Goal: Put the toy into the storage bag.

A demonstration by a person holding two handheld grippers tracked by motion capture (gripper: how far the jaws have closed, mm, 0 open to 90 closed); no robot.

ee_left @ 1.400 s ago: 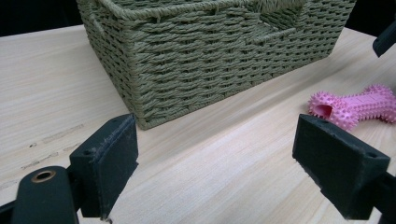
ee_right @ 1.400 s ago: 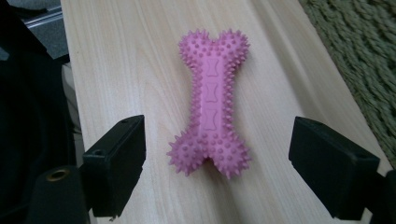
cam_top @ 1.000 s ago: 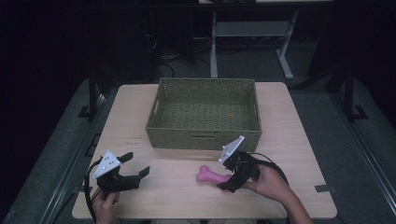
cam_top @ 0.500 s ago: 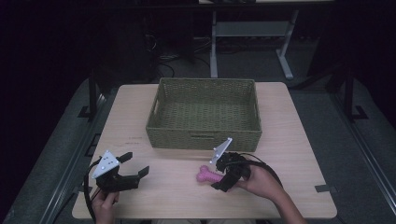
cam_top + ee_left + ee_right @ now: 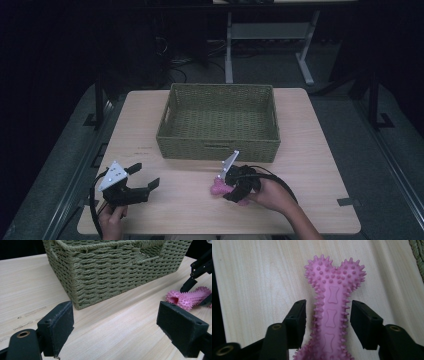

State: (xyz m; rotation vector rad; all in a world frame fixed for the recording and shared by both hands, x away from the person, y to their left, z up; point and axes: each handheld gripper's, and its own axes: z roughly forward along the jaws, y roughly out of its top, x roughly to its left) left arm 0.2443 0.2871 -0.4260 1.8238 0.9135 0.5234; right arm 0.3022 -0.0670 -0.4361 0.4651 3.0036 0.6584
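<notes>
We take the bone [image 5: 331,315] by its shank; it looks light, soft, spiky. Right gripper [image 5: 328,315] has been closing round it, seemingly not pinching yet.

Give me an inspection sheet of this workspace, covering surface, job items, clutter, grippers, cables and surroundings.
Surface: light wooden table, faint marks near its left edge.
Job's things: pink spiky rubber bone toy lying flat on the table; green woven rectangular basket behind it.
Clutter: nothing seen.
Grippers: right gripper straddles the toy's shaft, jaws just been closing, small gaps remain at the pads; left gripper open over bare table.
Cables: black cable loops from the right gripper.
Surroundings: dark room, grey floor, metal desk frame behind.
</notes>
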